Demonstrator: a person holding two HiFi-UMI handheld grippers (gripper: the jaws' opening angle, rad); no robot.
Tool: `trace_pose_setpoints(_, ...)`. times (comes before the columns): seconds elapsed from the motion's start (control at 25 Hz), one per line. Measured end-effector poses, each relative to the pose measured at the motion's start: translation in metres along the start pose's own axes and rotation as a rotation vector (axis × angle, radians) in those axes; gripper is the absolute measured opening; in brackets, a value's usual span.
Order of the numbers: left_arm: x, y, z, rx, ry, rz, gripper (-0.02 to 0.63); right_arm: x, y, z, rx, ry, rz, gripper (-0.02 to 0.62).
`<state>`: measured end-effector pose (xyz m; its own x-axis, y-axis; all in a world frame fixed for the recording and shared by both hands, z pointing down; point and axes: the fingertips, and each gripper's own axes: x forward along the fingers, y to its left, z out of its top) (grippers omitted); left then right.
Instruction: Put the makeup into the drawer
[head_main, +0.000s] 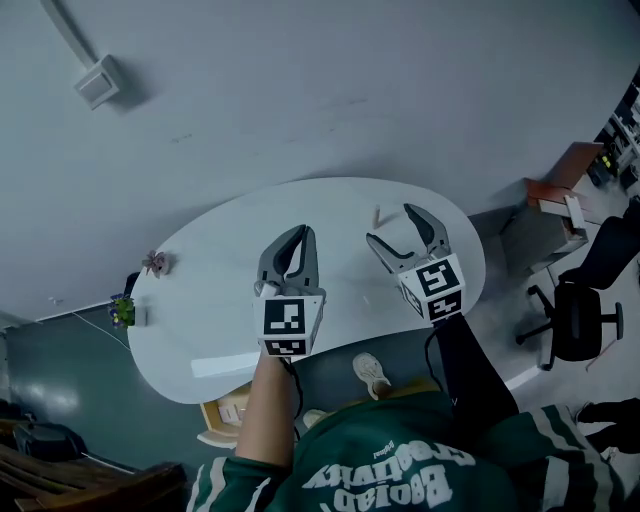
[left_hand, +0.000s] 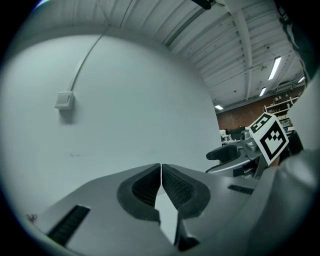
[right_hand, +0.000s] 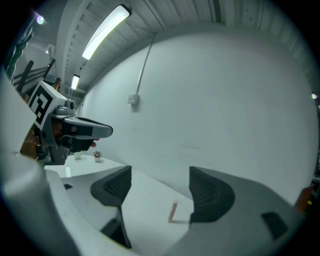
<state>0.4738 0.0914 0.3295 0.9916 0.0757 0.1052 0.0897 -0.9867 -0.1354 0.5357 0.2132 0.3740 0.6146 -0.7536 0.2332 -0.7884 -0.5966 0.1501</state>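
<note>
Makeup (right_hand: 173, 212) stands ahead of right claw (right_hand: 159, 180) (jaws apart).

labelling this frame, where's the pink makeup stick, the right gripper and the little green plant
pink makeup stick (right_hand: 173, 212), right gripper view, mid-shaft.
right gripper (head_main: 390, 224), head view, midway between its open fingertips.
little green plant (head_main: 122, 310), head view, its leaves.

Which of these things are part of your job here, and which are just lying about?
Job: slim pink stick, likely the makeup, on the white table; left gripper, fingers shut; right gripper, fingers open.
Lying about: small pink plant; small green plant; office chair; wall box.
</note>
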Motion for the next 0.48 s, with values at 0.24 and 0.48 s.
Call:
trace_pose_setpoints(0.24,0.032,-0.011,-0.007,0.002,0.031,0.018,-0.005,0.025,-0.027,-0.034,0.048,0.040,0.029,0.368)
trace_pose_setpoints(0.48,0.043,-0.002,-0.022,0.006,0.075,0.059,-0.005,0.071,-0.037,-0.090,0.104,0.130,0.065,0.367)
